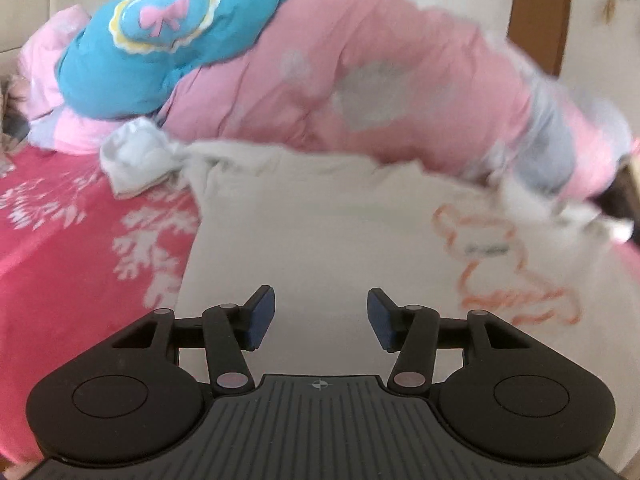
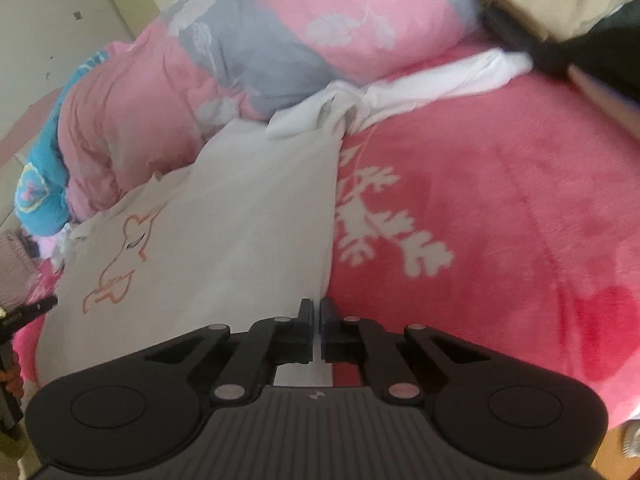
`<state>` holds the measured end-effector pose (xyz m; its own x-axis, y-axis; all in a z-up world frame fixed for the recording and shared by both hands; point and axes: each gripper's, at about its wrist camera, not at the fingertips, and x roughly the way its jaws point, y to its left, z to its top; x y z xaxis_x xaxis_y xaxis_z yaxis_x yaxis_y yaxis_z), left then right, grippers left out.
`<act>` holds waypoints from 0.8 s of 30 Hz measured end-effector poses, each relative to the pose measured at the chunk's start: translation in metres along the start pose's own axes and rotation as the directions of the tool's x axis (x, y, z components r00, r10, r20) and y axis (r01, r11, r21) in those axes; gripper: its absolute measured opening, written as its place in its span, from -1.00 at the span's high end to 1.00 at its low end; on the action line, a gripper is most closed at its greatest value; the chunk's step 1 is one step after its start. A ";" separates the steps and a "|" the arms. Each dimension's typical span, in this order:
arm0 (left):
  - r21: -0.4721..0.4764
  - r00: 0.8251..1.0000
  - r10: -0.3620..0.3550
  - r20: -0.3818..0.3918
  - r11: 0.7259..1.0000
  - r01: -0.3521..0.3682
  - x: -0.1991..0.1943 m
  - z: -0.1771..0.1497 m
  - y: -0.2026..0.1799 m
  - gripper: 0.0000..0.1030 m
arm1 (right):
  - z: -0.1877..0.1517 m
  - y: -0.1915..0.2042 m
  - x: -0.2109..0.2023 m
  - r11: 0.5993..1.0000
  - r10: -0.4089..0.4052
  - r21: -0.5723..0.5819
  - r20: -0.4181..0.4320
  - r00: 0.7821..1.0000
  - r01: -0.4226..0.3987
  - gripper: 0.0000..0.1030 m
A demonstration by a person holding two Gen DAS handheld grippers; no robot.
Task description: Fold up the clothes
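Cloth fills most of what I see: a white T-shirt (image 1: pixel 312 232) lies spread flat on the pink blanket (image 1: pixel 60 248), which carries white leaf prints. An orange outline drawing (image 1: pixel 508 268) marks the shirt's chest; from the right wrist camera it sits toward the shirt's left side. One sleeve (image 2: pixel 400 88) stretches up and to the right across the blanket there, toward a dark object at the frame's edge that I cannot make out.

My left gripper (image 1: pixel 321 316) hangs above the shirt's plain middle with its jaws apart and nothing between the blue pads (image 1: pixel 262 316). My right gripper (image 2: pixel 316 330) has its jaws drawn together right at the shirt's straight side edge, where white meets pink; whether any fabric is pinched between them I cannot tell.

Behind the shirt lies a rumpled pink and grey quilt (image 1: pixel 380 80), its near edge touching the shirt's top. A blue cushion (image 1: pixel 160 32) with a pink bow rests on the quilt's left end.
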<state>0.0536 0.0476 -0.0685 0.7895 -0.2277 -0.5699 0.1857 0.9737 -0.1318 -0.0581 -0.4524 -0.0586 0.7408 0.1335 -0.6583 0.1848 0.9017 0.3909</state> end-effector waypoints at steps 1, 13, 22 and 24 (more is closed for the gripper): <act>-0.008 1.000 0.006 -0.009 1.000 -0.006 0.000 -0.002 0.003 0.03 | -0.001 -0.001 -0.004 1.000 -0.017 0.005 0.020 1.000 0.017 0.96; -0.006 0.999 0.039 -0.015 0.999 -0.039 -0.001 0.000 0.015 0.03 | -0.016 -0.030 -0.021 0.986 0.087 0.140 0.026 0.996 -0.090 0.40; 0.011 0.999 0.041 -0.010 0.999 -0.041 0.002 0.000 0.016 0.02 | -0.046 -0.010 -0.028 0.999 0.034 -0.039 -0.007 0.999 -0.035 0.96; 0.011 0.999 0.038 -0.009 0.999 -0.038 0.002 -0.001 0.017 0.02 | -0.048 -0.018 -0.030 0.999 0.046 -0.011 0.006 0.999 -0.046 0.97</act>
<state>0.0580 0.0636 -0.0727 0.7907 -0.1907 -0.5818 0.1622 0.9815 -0.1013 -0.1149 -0.4531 -0.0768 0.7527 0.1721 -0.6355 0.1433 0.8993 0.4132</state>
